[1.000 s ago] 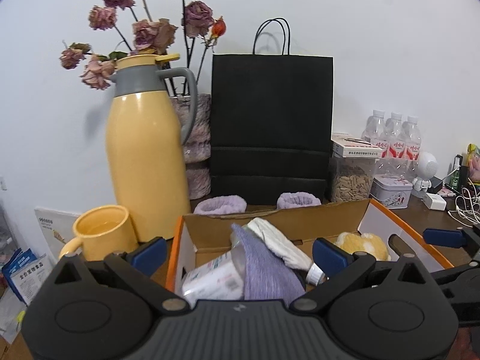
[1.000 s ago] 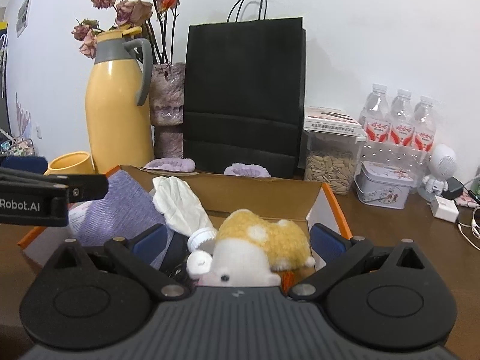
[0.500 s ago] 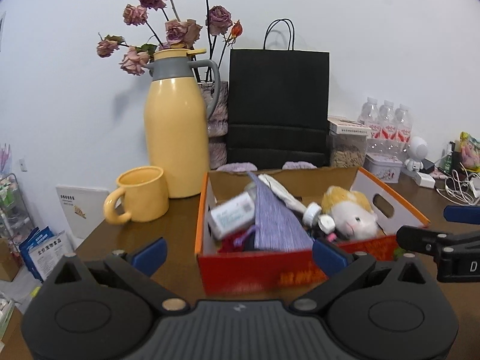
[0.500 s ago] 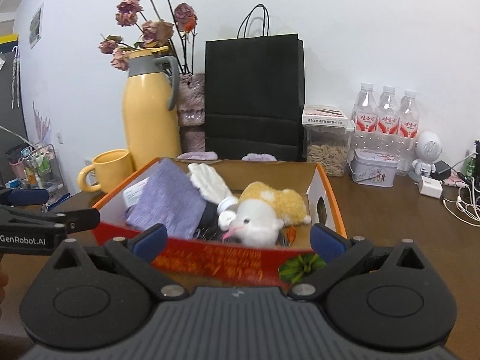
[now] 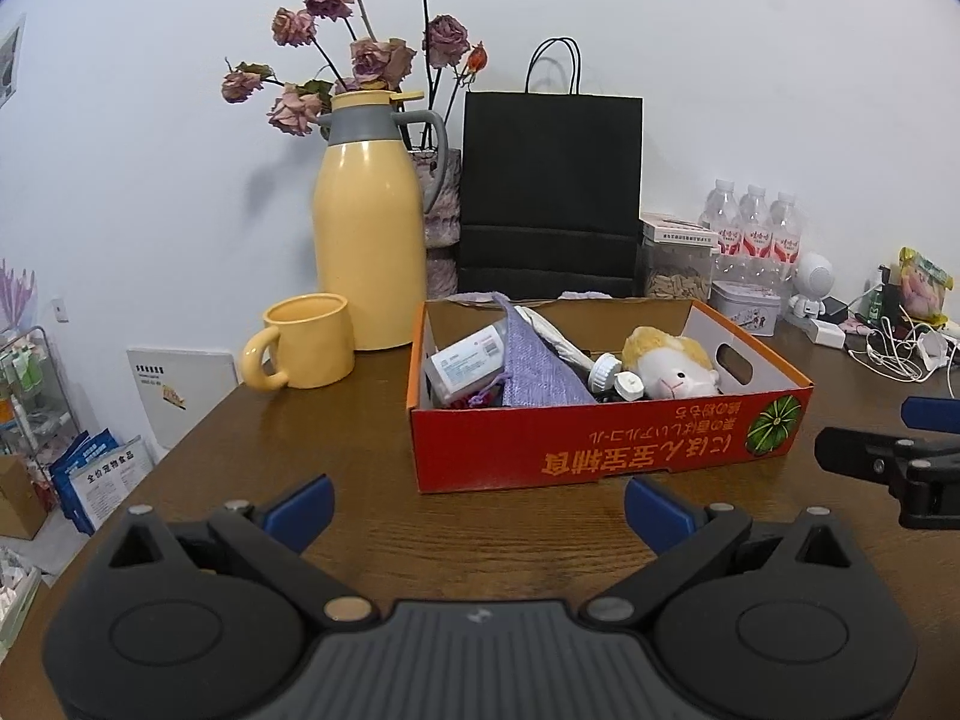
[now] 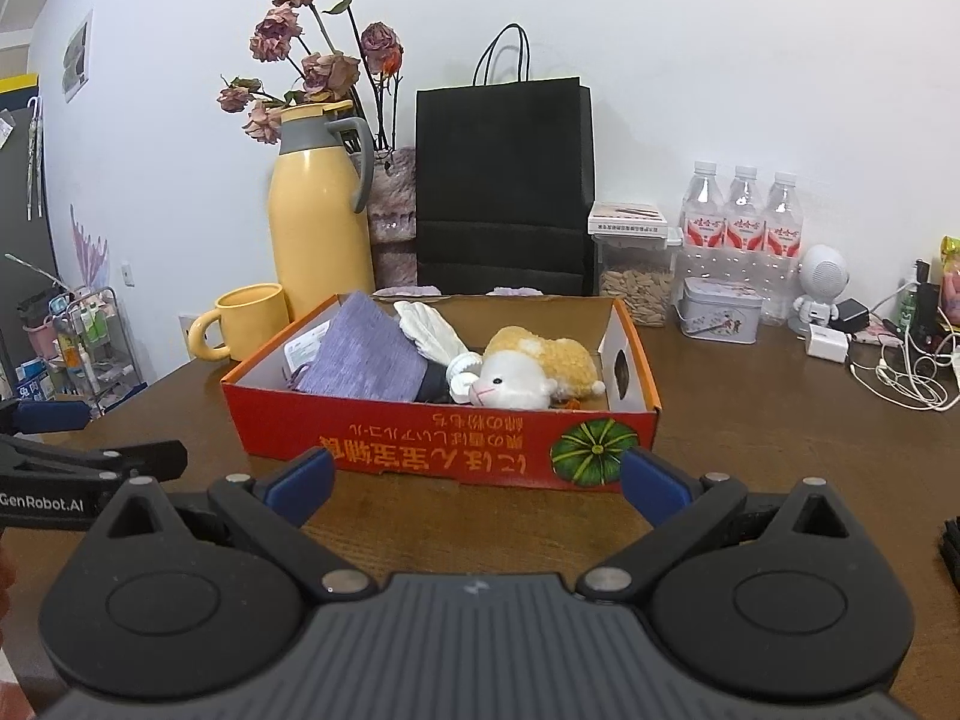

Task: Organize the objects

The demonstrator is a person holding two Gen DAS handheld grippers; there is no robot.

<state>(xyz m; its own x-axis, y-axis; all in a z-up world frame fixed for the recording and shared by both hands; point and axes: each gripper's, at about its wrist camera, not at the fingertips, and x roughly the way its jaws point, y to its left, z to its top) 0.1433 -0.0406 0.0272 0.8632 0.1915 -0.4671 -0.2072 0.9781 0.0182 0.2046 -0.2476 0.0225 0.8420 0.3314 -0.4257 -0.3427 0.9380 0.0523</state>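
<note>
The red cardboard box (image 5: pixel 606 450) sits on the brown desk (image 5: pixel 372 534), ahead of both tools, with its printed front wall facing them. Behind it stand a black paper bag (image 5: pixel 549 192) and, to its left, a tall yellow thermos jug (image 5: pixel 366 240) with a yellow mug (image 5: pixel 303 342) beside it. Inside the box lie a purple knitted cloth (image 6: pixel 366 360), a white-and-yellow plush toy (image 6: pixel 528 369), a white glove (image 6: pixel 429 330) and a labelled white bottle (image 5: pixel 465 357). The left tool (image 5: pixel 477 501) is spread wide and empty, short of the box. The right tool (image 6: pixel 477 477) is likewise wide and empty, its blue pads (image 6: pixel 651 483) just before the box front.
</note>
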